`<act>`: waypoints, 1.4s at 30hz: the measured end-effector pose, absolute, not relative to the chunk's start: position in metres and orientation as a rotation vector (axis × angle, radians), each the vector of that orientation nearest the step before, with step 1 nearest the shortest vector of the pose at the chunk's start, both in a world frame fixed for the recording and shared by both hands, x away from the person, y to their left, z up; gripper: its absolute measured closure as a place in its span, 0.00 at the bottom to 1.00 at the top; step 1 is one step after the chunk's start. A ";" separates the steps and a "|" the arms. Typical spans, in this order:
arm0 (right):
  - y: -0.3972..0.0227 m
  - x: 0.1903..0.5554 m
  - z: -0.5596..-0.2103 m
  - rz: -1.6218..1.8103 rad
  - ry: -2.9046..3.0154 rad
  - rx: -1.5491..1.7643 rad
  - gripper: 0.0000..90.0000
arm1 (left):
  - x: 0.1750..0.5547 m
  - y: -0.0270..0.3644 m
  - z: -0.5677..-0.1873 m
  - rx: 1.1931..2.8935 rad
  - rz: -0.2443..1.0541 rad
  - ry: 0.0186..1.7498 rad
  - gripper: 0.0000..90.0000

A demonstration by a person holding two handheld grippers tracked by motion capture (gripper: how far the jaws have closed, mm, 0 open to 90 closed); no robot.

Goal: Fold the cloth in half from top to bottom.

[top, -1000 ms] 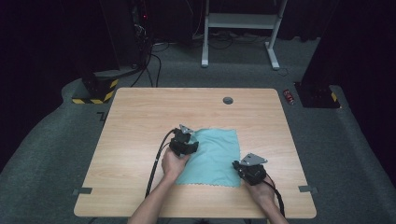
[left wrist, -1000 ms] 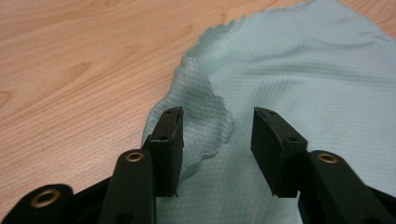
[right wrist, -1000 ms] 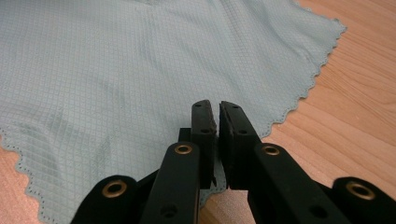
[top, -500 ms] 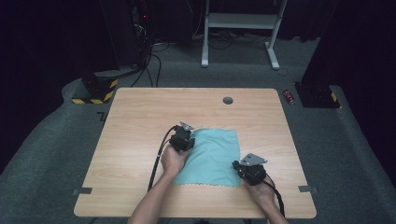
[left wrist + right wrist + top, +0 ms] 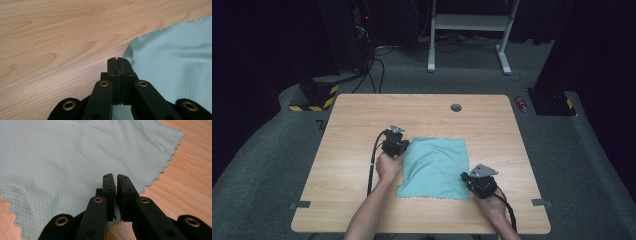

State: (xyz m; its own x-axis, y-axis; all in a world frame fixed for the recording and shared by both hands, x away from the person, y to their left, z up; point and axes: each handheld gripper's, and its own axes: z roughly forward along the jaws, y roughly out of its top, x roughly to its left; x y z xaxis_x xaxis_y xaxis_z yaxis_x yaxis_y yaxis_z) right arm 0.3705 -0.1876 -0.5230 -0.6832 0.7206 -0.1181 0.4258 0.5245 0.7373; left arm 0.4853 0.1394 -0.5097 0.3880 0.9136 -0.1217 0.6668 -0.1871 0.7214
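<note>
While the teal cloth [image 5: 434,167] lies flat near the bench's [image 5: 352,125] front edge, the left gripper [image 5: 117,60], jaws just closing, pinches its far-left corner, and the right gripper [image 5: 114,178] clamps its near-right corner.

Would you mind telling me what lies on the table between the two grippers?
In the high view, the teal cloth spans the stretch from the left gripper to the right gripper; nothing else lies there.
</note>
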 end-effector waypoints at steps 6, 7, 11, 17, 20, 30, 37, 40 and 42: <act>-0.187 0.370 -0.523 0.977 2.356 0.945 0.94 | 0.487 0.142 -0.510 1.923 0.437 1.357 0.99; -0.188 0.370 -0.523 0.977 2.356 0.946 0.94 | 0.487 0.143 -0.510 1.920 0.435 1.357 0.99; -0.188 0.371 -0.523 0.977 2.358 0.948 0.94 | 0.486 0.146 -0.507 1.905 0.439 1.357 0.99; -0.189 0.372 -0.523 0.990 2.362 0.959 0.94 | 0.497 0.146 -0.490 1.984 0.428 1.341 0.99; -0.188 0.371 -0.523 0.987 2.359 0.950 0.94 | 0.501 0.143 -0.493 2.023 0.431 1.349 0.99; -0.189 0.372 -0.523 0.991 2.361 0.965 0.94 | 0.507 0.152 -0.503 2.003 0.469 1.430 0.90; -0.189 0.372 -0.523 0.991 2.361 0.964 0.94 | 0.489 0.163 -0.492 1.996 0.536 1.405 0.81; -0.189 0.372 -0.523 0.992 2.360 0.966 0.93 | 0.470 0.158 -0.488 1.998 0.491 1.333 0.72; -0.191 0.374 -0.523 1.004 2.360 0.991 0.89 | 0.455 0.151 -0.488 2.054 0.465 1.275 0.68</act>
State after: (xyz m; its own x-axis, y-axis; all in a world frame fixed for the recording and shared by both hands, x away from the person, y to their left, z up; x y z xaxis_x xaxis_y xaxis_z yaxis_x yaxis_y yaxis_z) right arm 0.3735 -0.1908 -0.5227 -0.6741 0.7349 -0.0742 0.4560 0.4931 0.7409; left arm 0.4547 0.1506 -0.4882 0.4599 0.8868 -0.0458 0.6494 -0.3007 0.6985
